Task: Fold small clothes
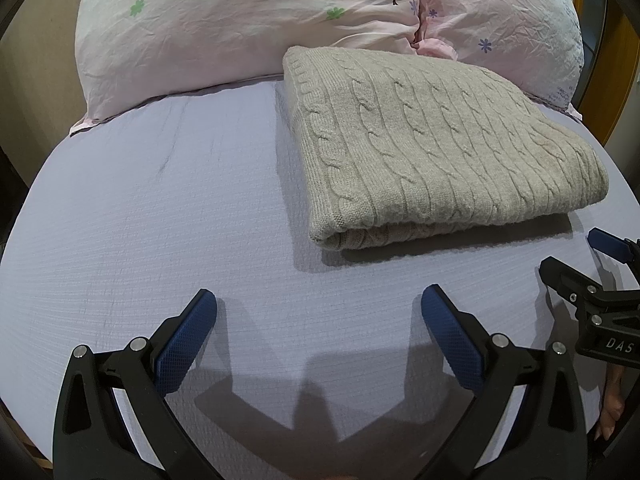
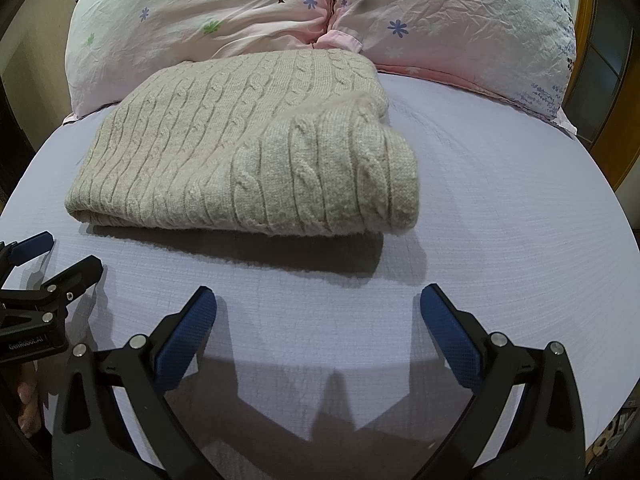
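Progress: the grey cable-knit sweater [image 1: 436,144] lay folded into a thick, neat rectangle, so the folding looked finished, as far as I could judge.
Left to do: perhaps only a tidying of the bulky rolled end [image 2: 352,184] that showed in the right wrist view; no other garment waited in sight.
Sweater's place: on the lilac bed sheet [image 1: 160,208], toward the head edge of the bed, its far end touching the pillows.
Left hand-held gripper [image 1: 319,312]: spread wide, holding nothing, hovering over bare sheet near the foot-side edge.
Right hand-held gripper [image 2: 319,312]: likewise wide open and empty, just beside the left one.
Count: one sweater, two floral pink pillows [image 1: 224,28] [image 1: 516,36], two hand-held grippers, one bed.
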